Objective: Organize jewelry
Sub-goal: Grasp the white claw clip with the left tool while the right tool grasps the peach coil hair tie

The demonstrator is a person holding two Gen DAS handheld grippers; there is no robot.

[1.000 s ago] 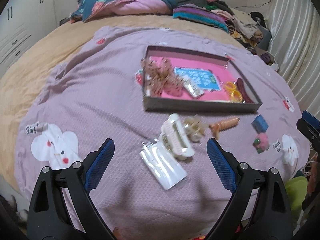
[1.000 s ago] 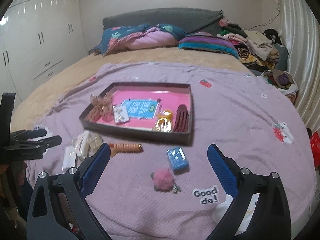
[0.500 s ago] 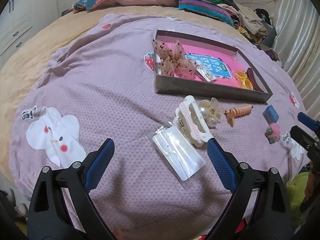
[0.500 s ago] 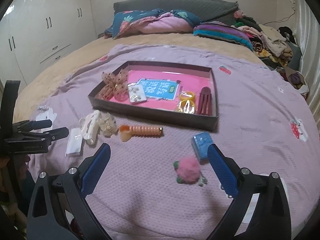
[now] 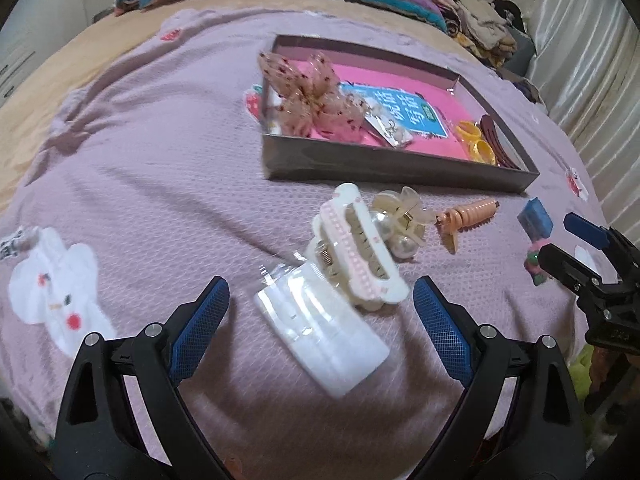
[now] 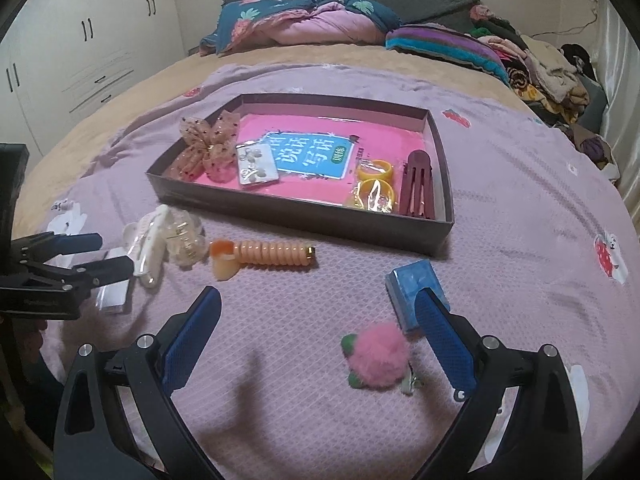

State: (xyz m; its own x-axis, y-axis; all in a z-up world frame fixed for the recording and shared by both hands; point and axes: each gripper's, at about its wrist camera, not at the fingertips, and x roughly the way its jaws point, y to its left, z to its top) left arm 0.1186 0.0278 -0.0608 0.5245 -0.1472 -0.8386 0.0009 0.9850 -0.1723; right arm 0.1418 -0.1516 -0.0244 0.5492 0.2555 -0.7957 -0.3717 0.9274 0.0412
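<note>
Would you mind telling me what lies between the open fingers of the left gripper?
In the left wrist view, a clear plastic packet lies on the purple blanket between the left gripper's fingers, with a white claw hair clip just beyond it.

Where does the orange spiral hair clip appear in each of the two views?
Left wrist view: orange spiral hair clip at right of centre, in front of the tray's near wall.
Right wrist view: the clip left of centre, in front of the same wall.
Shared landmark: the dark tray with pink bottom.
</note>
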